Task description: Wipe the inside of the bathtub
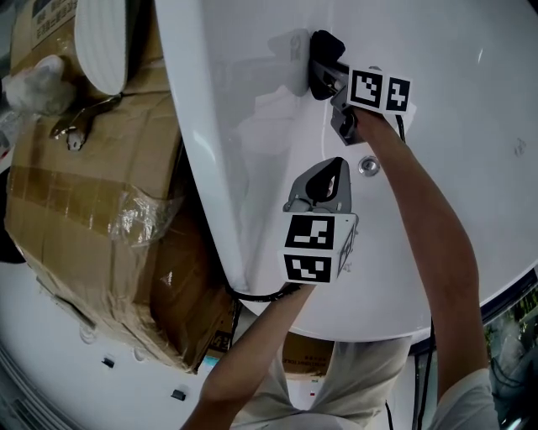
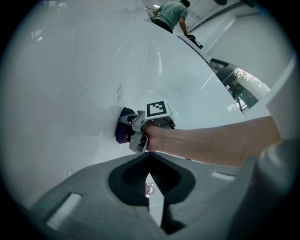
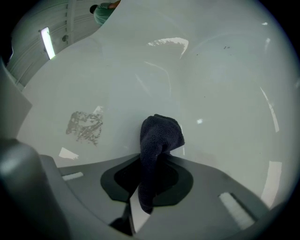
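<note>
The white bathtub [image 1: 252, 126] fills the head view, and both grippers are inside it. My right gripper [image 1: 322, 71] is shut on a dark blue cloth [image 1: 324, 46] and holds it against the tub's inner wall at the top. In the right gripper view the cloth [image 3: 159, 138] hangs between the jaws and bunches on the white surface, just right of a dull grey smudge [image 3: 85, 125]. My left gripper [image 1: 329, 170] hovers lower down with its jaws shut on nothing. It points towards the right gripper [image 2: 140, 133] and the cloth [image 2: 124, 131].
The round metal drain [image 1: 368, 165] sits beside my left gripper and shows in the gap under its jaws [image 2: 150, 189]. Taped cardboard boxes [image 1: 92, 185] stand against the tub's left side, with a metal fitting [image 1: 80, 126] on top. A person [image 2: 171, 14] stands far off.
</note>
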`<state>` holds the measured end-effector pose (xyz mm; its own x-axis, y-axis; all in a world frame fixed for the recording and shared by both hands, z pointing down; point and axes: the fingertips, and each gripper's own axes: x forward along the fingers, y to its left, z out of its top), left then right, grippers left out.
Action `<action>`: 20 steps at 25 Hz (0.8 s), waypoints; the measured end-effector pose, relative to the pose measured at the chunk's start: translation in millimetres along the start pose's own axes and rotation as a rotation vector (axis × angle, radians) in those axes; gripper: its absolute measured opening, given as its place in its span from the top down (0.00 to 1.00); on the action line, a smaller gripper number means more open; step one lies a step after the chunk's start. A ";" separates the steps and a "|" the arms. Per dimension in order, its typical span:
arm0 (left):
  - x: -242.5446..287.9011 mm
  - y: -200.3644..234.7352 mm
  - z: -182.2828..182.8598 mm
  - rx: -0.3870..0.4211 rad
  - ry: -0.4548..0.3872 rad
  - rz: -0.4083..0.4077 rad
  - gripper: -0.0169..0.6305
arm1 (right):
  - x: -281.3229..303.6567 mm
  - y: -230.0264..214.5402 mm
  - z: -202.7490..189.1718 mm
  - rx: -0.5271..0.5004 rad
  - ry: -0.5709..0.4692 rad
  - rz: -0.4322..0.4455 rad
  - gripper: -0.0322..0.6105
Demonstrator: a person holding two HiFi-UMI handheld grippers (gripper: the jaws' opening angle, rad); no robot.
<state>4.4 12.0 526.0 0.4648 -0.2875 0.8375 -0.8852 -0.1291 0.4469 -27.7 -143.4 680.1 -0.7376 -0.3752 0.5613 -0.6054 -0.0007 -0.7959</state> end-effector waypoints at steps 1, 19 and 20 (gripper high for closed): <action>-0.5 -0.8 0.3 -0.008 -0.004 -0.001 0.98 | -2.3 4.5 1.4 -0.004 -0.004 0.008 0.88; -23.2 -12.5 -1.1 -0.040 -0.048 -0.007 0.98 | -29.8 69.8 19.3 -0.094 -0.033 0.118 0.88; -24.6 -13.6 -0.9 -0.039 -0.051 -0.008 0.98 | -31.3 72.5 20.2 -0.098 -0.034 0.122 0.87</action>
<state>5.0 21.7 499.7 0.4696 -0.3351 0.8169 -0.8794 -0.0949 0.4666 -42.5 -150.4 600.3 -0.7978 -0.3981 0.4528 -0.5397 0.1367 -0.8307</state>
